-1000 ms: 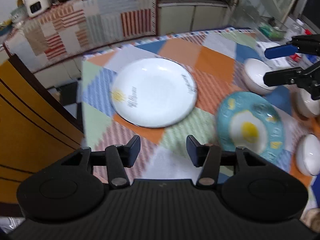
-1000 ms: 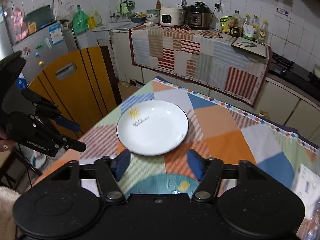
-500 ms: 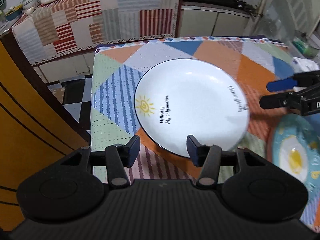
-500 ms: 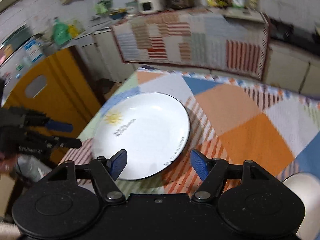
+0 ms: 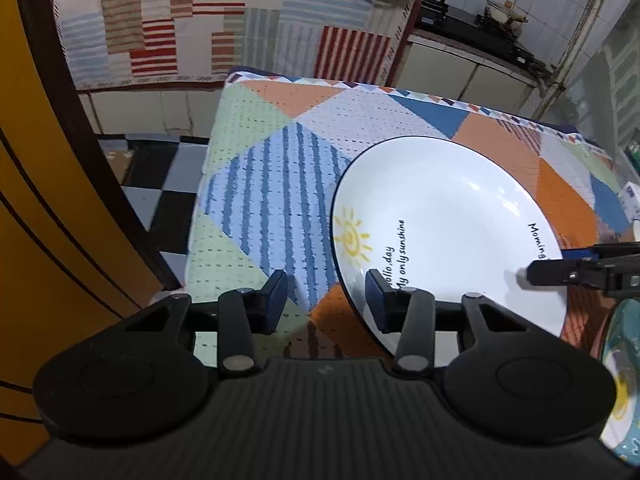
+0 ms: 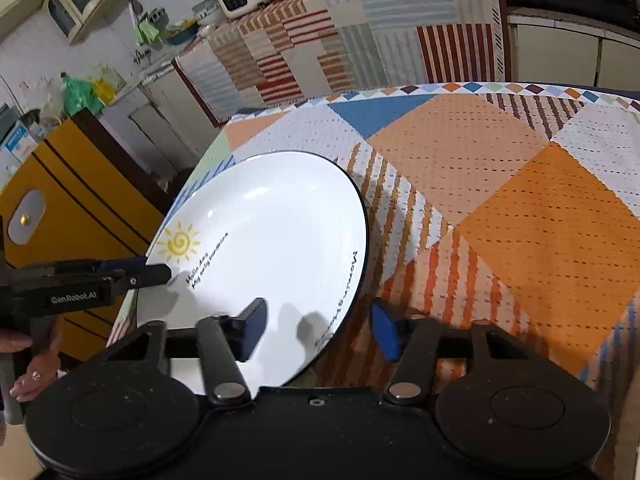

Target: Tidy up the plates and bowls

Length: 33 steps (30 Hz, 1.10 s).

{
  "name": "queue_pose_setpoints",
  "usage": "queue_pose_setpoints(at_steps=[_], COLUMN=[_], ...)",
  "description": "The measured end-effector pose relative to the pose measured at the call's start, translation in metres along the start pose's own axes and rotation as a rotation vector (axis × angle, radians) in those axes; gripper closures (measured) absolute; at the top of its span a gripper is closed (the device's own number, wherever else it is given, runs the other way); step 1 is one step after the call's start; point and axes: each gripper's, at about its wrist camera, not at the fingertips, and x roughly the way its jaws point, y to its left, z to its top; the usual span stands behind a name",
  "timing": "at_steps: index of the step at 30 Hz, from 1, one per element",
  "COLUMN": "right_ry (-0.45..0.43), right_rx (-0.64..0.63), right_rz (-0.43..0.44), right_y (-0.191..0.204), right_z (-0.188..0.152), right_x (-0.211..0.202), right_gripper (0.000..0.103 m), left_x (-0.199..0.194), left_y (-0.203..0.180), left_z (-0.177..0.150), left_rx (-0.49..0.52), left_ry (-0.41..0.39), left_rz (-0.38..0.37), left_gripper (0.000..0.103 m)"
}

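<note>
Now the white plate [image 5: 448,232] is seen lying flat on the patchwork cloth [image 5: 264,184] that covers the counter, close to the cloth's corner nearest the yellow door [image 5: 48,216]. Being round, it has no long axis to speak of; its printed sun [image 5: 352,237] is turned toward the left gripper [image 5: 326,296], and the line of script beside the sun is read running away from that gripper in the left wrist view. A second word is printed at the opposite rim, on the side of the right gripper [image 6: 316,330].

The plate's edge is straddled from both sides. In the left wrist view one finger is set over the plate's inside and the other over the cloth just outside the rim; the fingers have just been closing, yet a plain gap is left on either side of the rim and nothing is gripped. The same is shown in the right wrist view: one finger [image 6: 250,330] is placed above the white surface, the other above the striped cloth, the dark rim between them, the fingers partly drawn in after closing, with no contact visible.

At the right edge of the left wrist view a teal plate [image 5: 622,376] with a fried-egg print is partly seen, near the white plate but apart from it.
</note>
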Motion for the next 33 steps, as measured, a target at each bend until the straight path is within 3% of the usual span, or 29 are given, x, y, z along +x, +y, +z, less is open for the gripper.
queue_pose_setpoints(at_steps=[4,7,10,20,33], right_ry=[-0.003,-0.002,-0.018,-0.092,-0.134], right_rx=[0.000,0.000,-0.030,-0.230,-0.304], right_rz=[0.004,0.007,-0.025,0.001,0.076], right_y=[-0.001,-0.001,-0.002,0.004,0.012], right_z=[-0.001,0.002,0.002,-0.012,-0.023], right_x=[0.006,0.008,0.008,-0.007,-0.056], right_gripper=[0.050,0.061,0.078,0.079,0.079], left_x=[0.006,0.009,0.009,-0.005,-0.076], left_y=[0.001,-0.004,-0.010,-0.012,-0.048], left_z=[0.001,0.002,0.002,-0.007,-0.031], left_rx=[-0.026,-0.034,-0.040,0.008,0.029], left_ry=[0.026,0.033,0.030,0.043,-0.017], left_rz=[-0.048,-0.060,-0.041,-0.031,-0.031], left_gripper=[0.072,0.083,0.082,0.082,0.082])
